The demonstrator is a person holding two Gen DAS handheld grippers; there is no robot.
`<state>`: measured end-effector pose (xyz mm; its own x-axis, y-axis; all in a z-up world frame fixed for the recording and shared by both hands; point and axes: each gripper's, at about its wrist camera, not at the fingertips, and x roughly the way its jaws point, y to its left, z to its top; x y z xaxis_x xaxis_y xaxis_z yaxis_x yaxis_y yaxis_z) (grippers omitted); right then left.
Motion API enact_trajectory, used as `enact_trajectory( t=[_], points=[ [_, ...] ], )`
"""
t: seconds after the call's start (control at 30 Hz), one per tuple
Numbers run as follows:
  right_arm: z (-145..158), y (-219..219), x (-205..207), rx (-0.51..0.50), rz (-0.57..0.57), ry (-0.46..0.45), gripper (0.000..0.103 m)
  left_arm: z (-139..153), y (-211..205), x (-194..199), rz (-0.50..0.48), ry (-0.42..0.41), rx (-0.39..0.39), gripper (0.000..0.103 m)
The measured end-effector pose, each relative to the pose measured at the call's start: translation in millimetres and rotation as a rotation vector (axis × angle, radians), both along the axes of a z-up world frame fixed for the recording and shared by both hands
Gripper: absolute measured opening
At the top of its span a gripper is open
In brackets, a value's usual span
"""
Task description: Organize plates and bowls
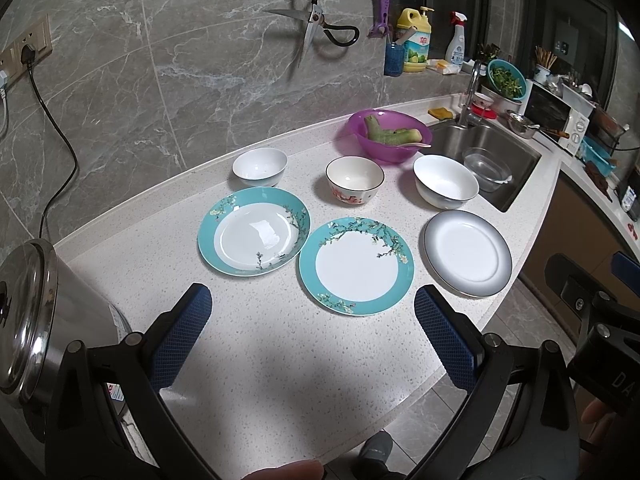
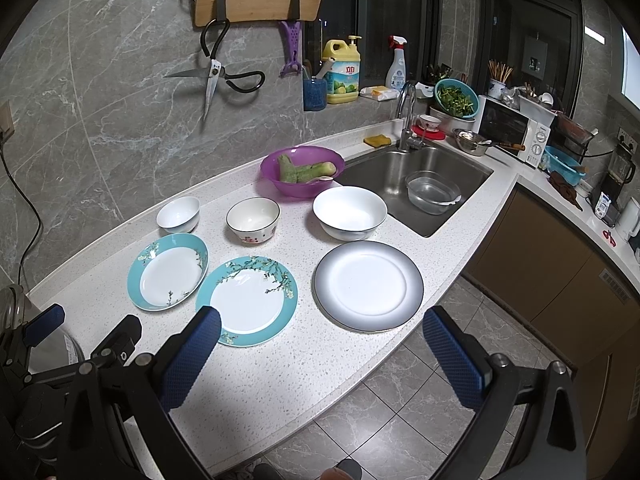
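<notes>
With both my left hand-held gripper (image 1: 312,324) and right hand-held gripper (image 2: 322,344) spread wide and empty, the glossy grey-rimmed white ceramic plate (image 2: 368,290) at twelve o'clock overhangs the white speckled bench (image 2: 280,376) edge (a careless nudge could tip it floorward).

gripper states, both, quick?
Left gripper: open, holding nothing, above the counter.
Right gripper: open, holding nothing.
</notes>
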<state>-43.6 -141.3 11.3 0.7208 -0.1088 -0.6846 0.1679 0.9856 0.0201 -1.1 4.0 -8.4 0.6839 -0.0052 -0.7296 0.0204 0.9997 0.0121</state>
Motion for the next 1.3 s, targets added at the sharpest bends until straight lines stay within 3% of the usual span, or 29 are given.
enact_trajectory(
  t=[0.67, 0.8, 0.93, 1.07, 1.17, 1.3],
  points=[
    [3, -4, 6, 0.003, 0.002, 0.003, 0.103, -7, 5, -3, -0.009, 0.011, -0.010, 0.103],
    [-8, -10, 6, 0.011, 0.010, -0.015, 0.103, -26, 2, 6, -0.028, 0.052, -0.046, 0.103],
    [-35, -36, 5, 0.068, 0.033, -0.028, 0.103, -58, -6, 9, -0.039, 0.126, -0.131, 0.103],
    [-62, -78, 8, 0.145, 0.032, -0.015, 0.103, -102, -14, 8, -0.050, 0.234, -0.309, 0.103],
    [-75, -107, 12, 0.148, 0.018, 0.005, 0.103, -129, -40, 7, -0.082, 0.259, -0.306, 0.103],
    [-95, -142, 28, 0.176, 0.017, 0.128, 0.103, -146, -83, 1, -0.182, 0.275, -0.280, 0.103]
  ],
)
